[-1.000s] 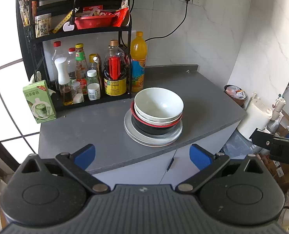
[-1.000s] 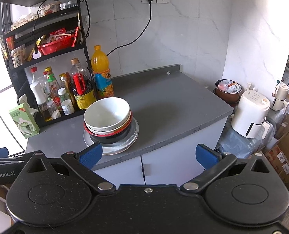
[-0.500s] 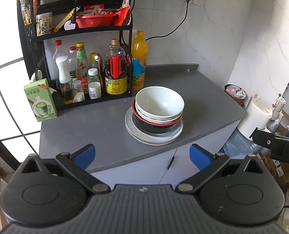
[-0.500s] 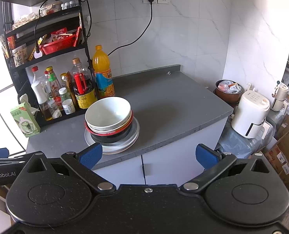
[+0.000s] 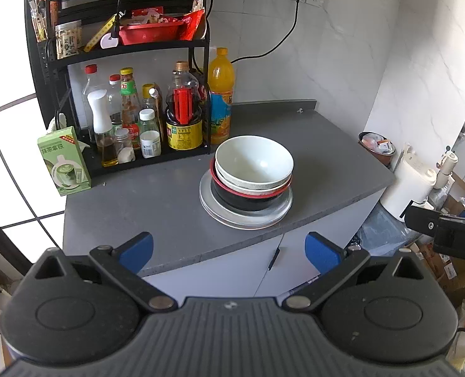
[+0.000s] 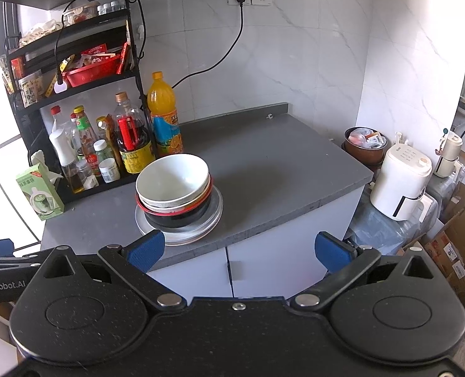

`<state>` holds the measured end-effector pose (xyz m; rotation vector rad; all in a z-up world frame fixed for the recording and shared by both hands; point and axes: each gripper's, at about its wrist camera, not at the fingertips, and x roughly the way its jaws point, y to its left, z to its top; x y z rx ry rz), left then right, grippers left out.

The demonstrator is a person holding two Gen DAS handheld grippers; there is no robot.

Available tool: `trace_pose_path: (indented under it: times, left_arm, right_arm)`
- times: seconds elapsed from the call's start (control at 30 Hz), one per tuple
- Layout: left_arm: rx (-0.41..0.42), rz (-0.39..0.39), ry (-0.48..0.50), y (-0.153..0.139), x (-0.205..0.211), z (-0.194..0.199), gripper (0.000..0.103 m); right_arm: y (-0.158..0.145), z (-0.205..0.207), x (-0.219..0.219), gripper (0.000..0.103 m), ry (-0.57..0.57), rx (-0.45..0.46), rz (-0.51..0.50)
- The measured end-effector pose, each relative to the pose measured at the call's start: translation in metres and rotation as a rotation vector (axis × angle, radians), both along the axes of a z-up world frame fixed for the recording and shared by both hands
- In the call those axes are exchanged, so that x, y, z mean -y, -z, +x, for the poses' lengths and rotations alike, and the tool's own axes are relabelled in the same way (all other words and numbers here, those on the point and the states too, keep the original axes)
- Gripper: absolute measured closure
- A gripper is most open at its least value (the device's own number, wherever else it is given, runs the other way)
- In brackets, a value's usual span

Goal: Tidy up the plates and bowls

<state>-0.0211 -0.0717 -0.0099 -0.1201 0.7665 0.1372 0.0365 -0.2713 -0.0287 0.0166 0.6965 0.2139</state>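
Both views have crept slightly closer. Left gripper and right gripper gape wide, empty; ahead, bowls nest on plates, perhaps two. Already-tidied or awaiting sorting.

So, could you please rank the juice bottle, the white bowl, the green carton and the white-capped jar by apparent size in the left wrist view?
1. White bowl
2. Juice bottle and green carton: too alike to rank
3. White-capped jar
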Motion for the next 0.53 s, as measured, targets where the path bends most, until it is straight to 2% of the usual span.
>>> trace_pose_path:
  times: [0.53]
  left_arm:
    - [0.013, 0.013, 0.033, -0.004, -0.005, -0.001, 0.001]
  right_arm:
    - [0.006, -0.012, -0.001, 0.000, 0.037, -0.025, 0.001]
